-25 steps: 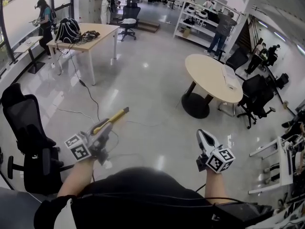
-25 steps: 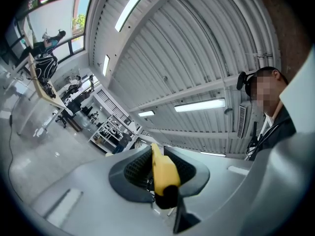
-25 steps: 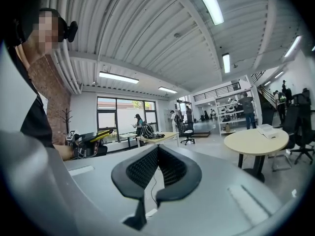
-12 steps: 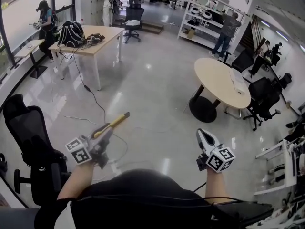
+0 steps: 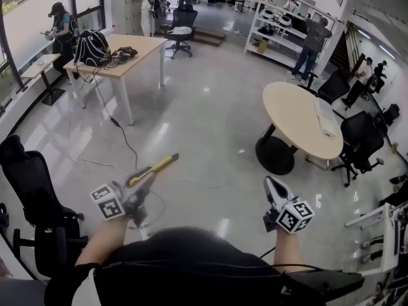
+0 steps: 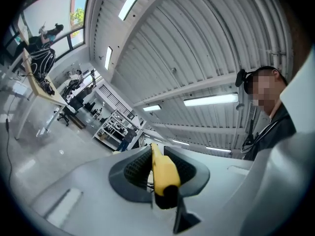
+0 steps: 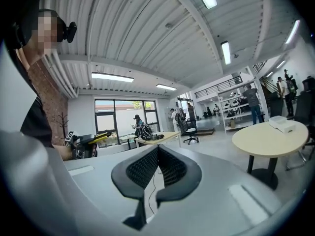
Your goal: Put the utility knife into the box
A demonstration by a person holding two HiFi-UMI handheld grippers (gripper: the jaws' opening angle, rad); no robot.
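A yellow utility knife (image 5: 156,167) sticks forward and up out of my left gripper (image 5: 145,178), held above the shiny floor at lower left of the head view. In the left gripper view the jaws are shut on the utility knife (image 6: 162,173), which fills the gap of the left gripper (image 6: 156,168) and points toward the ceiling. My right gripper (image 5: 271,183) hangs at lower right, jaws together and empty. In its own view the right gripper (image 7: 157,168) is shut with nothing between the pads. No box shows in any view.
A round wooden table (image 5: 299,116) stands ahead on the right, with black chairs (image 5: 360,139) beside it. A rectangular desk (image 5: 121,46) with a backpack stands far left, and a cable (image 5: 118,129) trails from it. A black office chair (image 5: 32,183) is close on my left. People stand by the shelves (image 5: 280,18).
Both grippers keep their pose and the knife stays gripped. The room has drifted slightly in the head view: the round table sits a little further right and lower.
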